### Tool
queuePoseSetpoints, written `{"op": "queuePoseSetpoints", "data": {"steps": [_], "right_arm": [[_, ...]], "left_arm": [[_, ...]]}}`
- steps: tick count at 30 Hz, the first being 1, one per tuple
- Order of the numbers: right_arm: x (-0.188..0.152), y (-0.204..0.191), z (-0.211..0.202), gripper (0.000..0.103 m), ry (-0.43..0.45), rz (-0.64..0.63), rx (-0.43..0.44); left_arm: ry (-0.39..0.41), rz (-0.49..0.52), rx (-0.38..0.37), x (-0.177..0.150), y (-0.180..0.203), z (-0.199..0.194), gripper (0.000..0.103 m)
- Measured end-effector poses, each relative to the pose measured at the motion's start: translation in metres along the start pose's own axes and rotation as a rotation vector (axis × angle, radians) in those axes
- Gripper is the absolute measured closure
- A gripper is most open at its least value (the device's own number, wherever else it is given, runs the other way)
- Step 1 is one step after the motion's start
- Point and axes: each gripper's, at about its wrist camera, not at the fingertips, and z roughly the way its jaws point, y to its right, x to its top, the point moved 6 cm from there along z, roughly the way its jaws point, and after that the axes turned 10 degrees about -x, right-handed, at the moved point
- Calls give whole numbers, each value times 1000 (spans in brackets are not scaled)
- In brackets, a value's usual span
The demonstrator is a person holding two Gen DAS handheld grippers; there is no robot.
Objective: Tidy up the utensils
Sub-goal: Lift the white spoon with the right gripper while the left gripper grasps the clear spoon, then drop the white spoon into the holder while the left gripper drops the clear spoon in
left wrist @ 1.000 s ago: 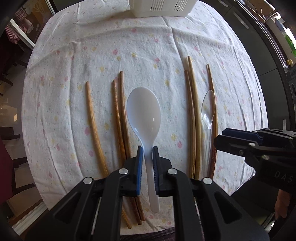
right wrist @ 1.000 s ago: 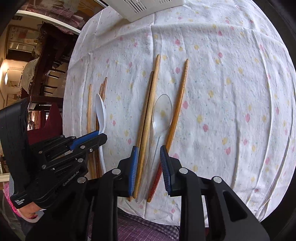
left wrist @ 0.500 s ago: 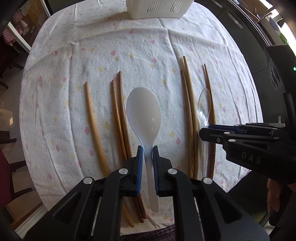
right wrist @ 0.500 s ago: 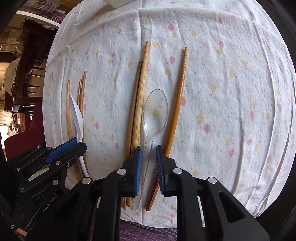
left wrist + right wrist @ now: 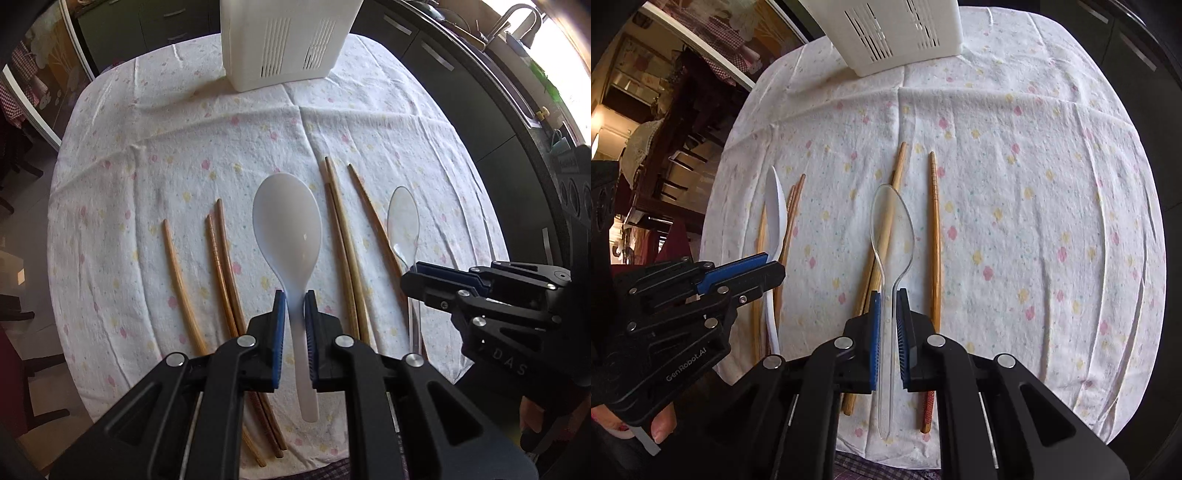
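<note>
Two spoons are held above the tabletop point(image 5: 369, 122): the left hand-held gripper point(image 5: 294, 299) is clamped on the white spoon point(image 5: 287, 229), the right hand-held gripper point(image 5: 888, 297) on the clear spoon point(image 5: 891, 229).

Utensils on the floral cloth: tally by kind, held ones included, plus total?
Wooden chopsticks: 6, three left of the opaque white plastic spoon, three right of it.
Spoons: 2, the white one in the left gripper, the clear plastic spoon in the right gripper.
White slotted plastic holder: 1.
Total: 9.
</note>
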Motion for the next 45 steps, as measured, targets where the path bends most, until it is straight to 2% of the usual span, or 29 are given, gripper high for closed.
{"op": "queuePoseSetpoints", "data": {"steps": [5,8,12,15,19,22,25,30,36,38,45], "right_arm": [[1,9,-53,94,290,39,78],[4,9,-81,94,462,48,58],[13,12,-114,94,646,46,24],[17,28,-147,94,759,31,-17],[33,22,-176,94,887,21,-60],[50,20,-195,94,977,35,-78],[69,18,-211,94,1065,56,-91],[104,13,-226,94,1232,68,-136],[161,4,-222,94,1333,68,-147],[180,1,-217,94,1352,64,-144],[236,-9,-177,94,1323,49,-182]], "left_arm": [[130,74,-22,17,21,-28,93],[238,133,-18,33,33,-49,93],[382,200,-31,61,48,-80,93],[498,239,-29,88,57,-109,93],[649,288,-27,125,66,-151,92],[733,318,-61,154,72,-174,92],[808,330,-62,182,72,-182,92],[889,296,-41,223,56,-175,92],[930,305,35,248,37,-150,92],[931,309,36,250,33,-140,92],[901,319,60,252,17,-104,92]]}}
